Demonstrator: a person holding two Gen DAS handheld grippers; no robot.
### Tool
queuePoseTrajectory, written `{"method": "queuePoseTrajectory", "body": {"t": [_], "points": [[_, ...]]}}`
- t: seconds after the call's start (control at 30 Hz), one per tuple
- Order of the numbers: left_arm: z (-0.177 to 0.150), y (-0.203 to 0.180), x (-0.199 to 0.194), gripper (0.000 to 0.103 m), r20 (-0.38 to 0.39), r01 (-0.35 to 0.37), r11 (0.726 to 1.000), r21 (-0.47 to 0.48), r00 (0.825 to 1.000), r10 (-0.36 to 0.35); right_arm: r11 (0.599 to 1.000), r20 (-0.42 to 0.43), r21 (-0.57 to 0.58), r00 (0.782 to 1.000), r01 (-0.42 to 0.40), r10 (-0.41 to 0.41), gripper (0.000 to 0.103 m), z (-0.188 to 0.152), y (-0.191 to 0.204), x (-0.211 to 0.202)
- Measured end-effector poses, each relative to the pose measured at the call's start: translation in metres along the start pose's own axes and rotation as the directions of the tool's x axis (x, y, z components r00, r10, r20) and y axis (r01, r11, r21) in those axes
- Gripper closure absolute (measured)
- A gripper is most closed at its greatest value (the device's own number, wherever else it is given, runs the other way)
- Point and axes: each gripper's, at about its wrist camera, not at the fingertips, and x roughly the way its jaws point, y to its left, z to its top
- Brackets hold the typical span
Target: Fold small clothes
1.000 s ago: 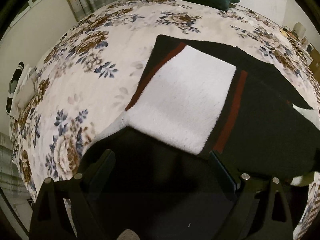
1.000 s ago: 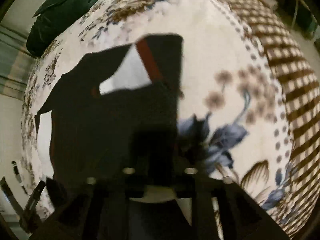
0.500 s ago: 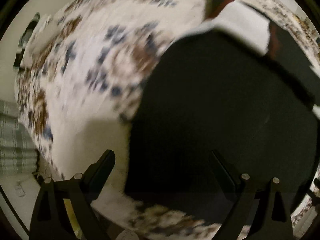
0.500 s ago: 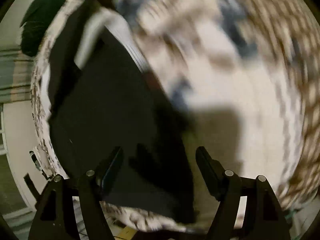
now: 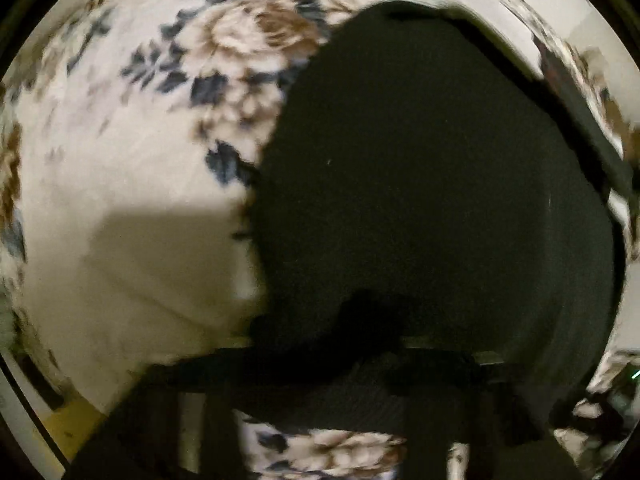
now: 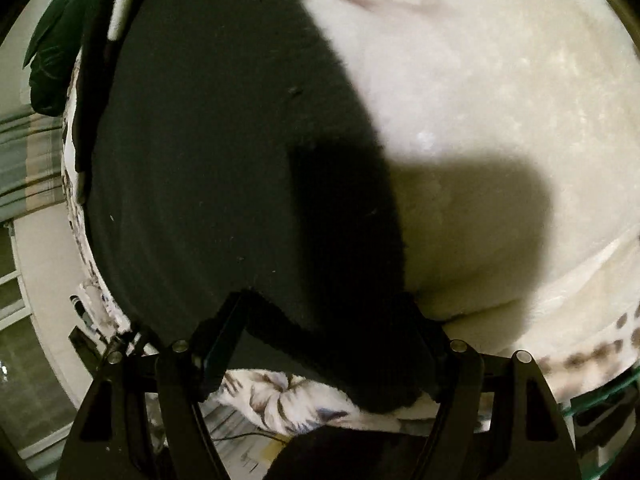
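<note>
1 black garment [image 6: 224,152] | 1 floral bedspread [image 5: 120,160] | 2 tongs: right [image 6: 324,344], left [image 5: 332,364]

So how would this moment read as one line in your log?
black garment: on floral bedspread | right gripper: open, astride garment edge | left gripper: blurred, state unclear

a home bedroom: a bed with a floral bedspread [image 5: 168,128] fills the view, a dark green pillow [image 6: 56,52] lies at 10 o'clock, striped curtains [image 6: 24,160] at 9 o'clock.
</note>
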Motion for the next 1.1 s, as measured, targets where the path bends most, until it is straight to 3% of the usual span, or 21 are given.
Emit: {"method": "queuePoseTrajectory", "body": {"t": [0.03,0.07,0.2,0.27,0.4,0.5,0.57,0.6,0.7,0.73,0.77,0.8,0.83,1.0,1.1], "points": [[-0.004,-0.003,-0.004,0.092,0.021,0.007,1.0,0.018,1.0,-0.007,1.0,0.011,-0.007,1.0,0.024,-0.024,0.061,-0.003,0.003,0.0],[-0.009,-0.004,-0.01,0.094,0.046,0.01,1.0,0.027,0.999,-0.012,0.999,0.014,-0.01,0.999,0.03,-0.03,0.089,-0.006,0.005,0.001],[-0.023,-0.002,-0.036,0.096,0.08,0.04,0.999,0.009,0.996,-0.04,0.995,0.088,-0.041,0.992,0.095,-0.091,0.091,-0.013,0.019,-0.023],[-0.026,-0.002,-0.048,0.096,0.092,0.053,0.998,0.015,0.994,-0.054,0.995,0.133,0.002,0.986,0.101,-0.101,0.091,-0.014,0.012,-0.045],[-0.019,0.004,-0.035,0.095,0.066,0.096,0.995,0.022,0.993,-0.097,0.996,0.094,-0.03,0.993,0.081,-0.078,0.089,-0.016,0.006,-0.049],[-0.015,0.013,-0.013,0.092,0.006,0.15,0.988,-0.035,0.989,-0.15,0.998,0.002,-0.011,0.998,0.066,-0.066,0.073,-0.01,0.001,-0.027],[-0.012,0.023,0.003,0.078,-0.029,0.201,0.975,-0.095,0.978,-0.205,0.999,-0.02,0.007,0.998,0.053,-0.053,0.055,-0.005,-0.003,-0.019],[-0.012,0.029,0.008,0.076,-0.031,0.235,0.964,-0.127,0.97,-0.241,0.999,-0.022,0.02,0.999,0.04,-0.039,0.051,-0.005,-0.007,-0.017],[-0.013,0.031,0.009,0.077,-0.024,0.248,0.959,-0.136,0.967,-0.254,0.998,-0.021,0.06,1.0,-0.004,0.006,0.05,-0.006,-0.011,-0.007],[-0.015,0.029,0.006,0.078,-0.014,0.235,0.965,-0.117,0.971,-0.238,0.997,-0.008,0.069,1.0,-0.015,0.015,0.05,-0.008,-0.012,-0.007],[-0.017,0.026,0.002,0.088,-0.004,0.216,0.971,-0.099,0.976,-0.218,0.997,0.007,0.077,1.0,-0.022,0.022,0.055,-0.01,-0.012,-0.009],[-0.02,0.022,-0.002,0.092,0.001,0.207,0.975,-0.083,0.978,-0.208,0.996,0.016,0.079,0.999,-0.03,0.029,0.079,-0.012,-0.012,-0.011],[-0.022,0.017,-0.01,0.095,0.014,0.198,0.978,-0.059,0.98,-0.197,0.996,0.009,0.073,0.999,-0.045,0.045,0.087,-0.016,-0.014,-0.014],[-0.017,0.002,-0.054,0.096,0.066,0.204,0.979,-0.028,0.977,-0.201,0.998,0.051,0.013,0.997,-0.065,0.064,0.089,-0.037,0.019,-0.048],[0.004,-0.01,-0.098,0.097,0.119,0.269,0.962,-0.048,0.958,-0.262,0.994,0.086,-0.044,0.991,-0.1,0.104,0.09,-0.037,0.049,-0.089]]}}
